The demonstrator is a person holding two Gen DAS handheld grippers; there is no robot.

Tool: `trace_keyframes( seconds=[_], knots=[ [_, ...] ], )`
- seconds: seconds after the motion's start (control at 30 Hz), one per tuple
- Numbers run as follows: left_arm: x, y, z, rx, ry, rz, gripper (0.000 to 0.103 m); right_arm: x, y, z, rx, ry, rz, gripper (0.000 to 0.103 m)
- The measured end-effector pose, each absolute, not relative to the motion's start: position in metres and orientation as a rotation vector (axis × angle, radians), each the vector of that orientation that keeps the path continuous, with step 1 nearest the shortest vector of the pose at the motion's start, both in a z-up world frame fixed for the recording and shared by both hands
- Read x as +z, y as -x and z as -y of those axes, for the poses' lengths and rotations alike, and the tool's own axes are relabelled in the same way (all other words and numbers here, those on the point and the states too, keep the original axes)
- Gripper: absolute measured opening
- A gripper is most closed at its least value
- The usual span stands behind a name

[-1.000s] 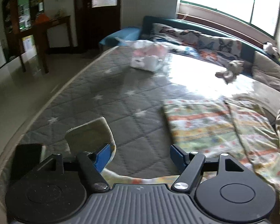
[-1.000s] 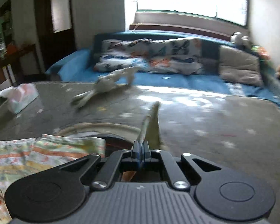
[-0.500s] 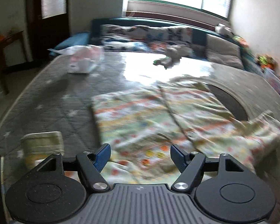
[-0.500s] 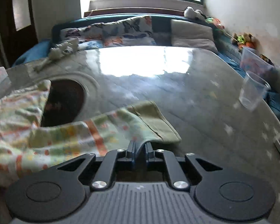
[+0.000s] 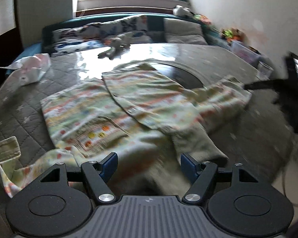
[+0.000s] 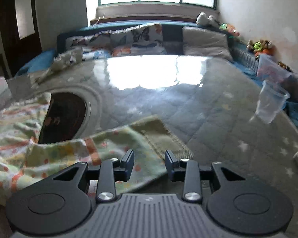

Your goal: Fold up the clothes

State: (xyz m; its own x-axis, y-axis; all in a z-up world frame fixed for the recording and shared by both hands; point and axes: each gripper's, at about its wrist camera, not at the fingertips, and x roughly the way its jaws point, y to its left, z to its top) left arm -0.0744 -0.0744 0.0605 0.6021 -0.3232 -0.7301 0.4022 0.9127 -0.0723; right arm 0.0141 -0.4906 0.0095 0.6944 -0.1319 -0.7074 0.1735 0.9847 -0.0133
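Note:
A pale green top with orange and yellow stripes point(image 5: 141, 103) lies spread on the grey quilted mat point(image 5: 19, 107). One sleeve with an olive cuff point(image 5: 6, 150) lies at the near left. My left gripper point(image 5: 149, 163) is open just above the top's near hem, holding nothing. In the right wrist view the other sleeve and its olive cuff point(image 6: 164, 138) lie flat on the mat, right in front of my open right gripper point(image 6: 149, 164). The sleeve cloth runs under the left finger. The right gripper also shows as a dark blur point(image 5: 278, 85) at the sleeve's end.
A clear plastic cup point(image 6: 270, 105) stands on the mat at the right, with a plastic box point(image 6: 272, 69) behind it. A dark oval patch point(image 6: 63, 117) lies beside the top. A white bag point(image 5: 31, 71), a soft toy point(image 5: 117, 45) and pillows point(image 6: 204, 39) are farther back.
My right gripper carried the sleeve cuff down to the mat, then opened and let it go. My left gripper stayed open and swung right, from the left cuff to the top's middle.

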Motion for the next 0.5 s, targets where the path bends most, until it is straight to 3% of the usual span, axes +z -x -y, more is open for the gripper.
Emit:
trace_keyframes(
  seconds=[0.23,0.33,0.4,0.47,0.5],
  knots=[
    [0.051,0.096,0.086,-0.517,-0.175,-0.867,0.069,0.015,-0.009,0.48,-0.117,-0.029,-0.76,0.035],
    [0.043,0.096,0.093,-0.509,-0.195,-0.897,0.064,0.026,-0.002,0.464,-0.043,0.002,-0.747,0.041],
    [0.039,0.095,0.096,-0.505,-0.196,-0.918,0.056,0.031,0.003,0.452,0.008,0.022,-0.741,0.041],
    [0.036,0.093,0.097,-0.49,-0.196,-0.935,0.035,0.035,0.006,0.437,0.065,0.045,-0.737,0.041],
    [0.035,0.091,0.097,-0.485,-0.196,-0.938,0.03,0.036,0.008,0.429,0.096,0.057,-0.734,0.041]
  ],
)
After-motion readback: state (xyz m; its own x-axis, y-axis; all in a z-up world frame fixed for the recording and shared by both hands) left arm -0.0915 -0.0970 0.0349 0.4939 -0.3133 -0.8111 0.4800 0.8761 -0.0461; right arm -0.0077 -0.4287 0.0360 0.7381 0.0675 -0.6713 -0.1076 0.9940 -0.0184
